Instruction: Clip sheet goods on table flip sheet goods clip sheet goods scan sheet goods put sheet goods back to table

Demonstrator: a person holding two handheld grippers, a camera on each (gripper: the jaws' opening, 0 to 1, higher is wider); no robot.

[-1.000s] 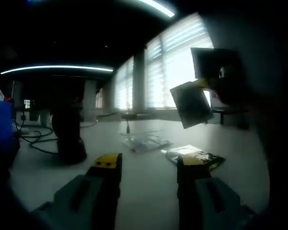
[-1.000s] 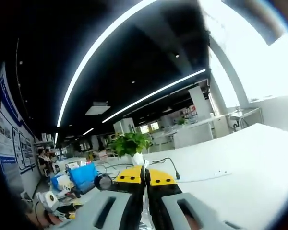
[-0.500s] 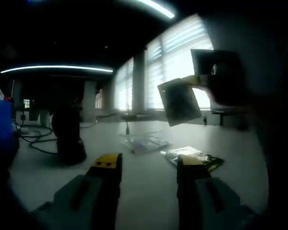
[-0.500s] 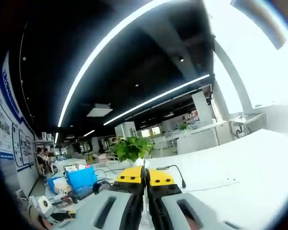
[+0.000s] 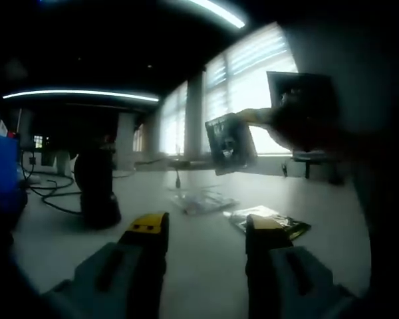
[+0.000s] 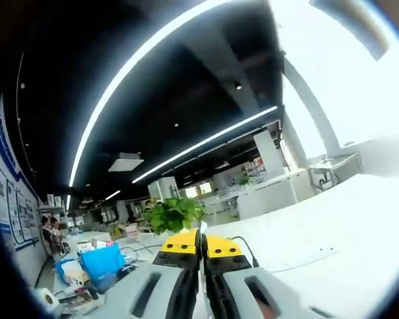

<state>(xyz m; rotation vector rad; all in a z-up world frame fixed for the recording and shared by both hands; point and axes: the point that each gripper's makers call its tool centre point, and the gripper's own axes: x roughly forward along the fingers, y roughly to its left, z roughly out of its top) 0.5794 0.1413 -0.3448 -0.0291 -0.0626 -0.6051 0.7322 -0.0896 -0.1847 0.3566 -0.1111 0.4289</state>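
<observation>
In the left gripper view my left gripper point(image 5: 203, 229) stands open over the white table point(image 5: 199, 266), nothing between its yellow-tipped fingers. The right gripper point(image 5: 269, 118) comes in from the right, held in the air in front of the bright windows, shut on a dark sheet packet point(image 5: 229, 143) that hangs from it over the table. In the right gripper view the right gripper point(image 6: 200, 244) has its jaws pressed together on a thin edge of that packet point(image 6: 200, 282). Two more packets lie flat on the table: a clear one point(image 5: 201, 199) and a dark green one point(image 5: 271, 218).
A black stand-like device point(image 5: 97, 189) sits at the table's left with cables point(image 5: 50, 199) beside it, and a blue box point(image 5: 0, 179) at the far left. The right gripper view holds a potted plant point(image 6: 173, 214), a blue box point(image 6: 100, 260), a cable point(image 6: 245, 244) and white tabletop point(image 6: 319, 232).
The right gripper has carried the held packet leftward and turned it, so its printed face now shows in the left gripper view. The left gripper has stayed still and open.
</observation>
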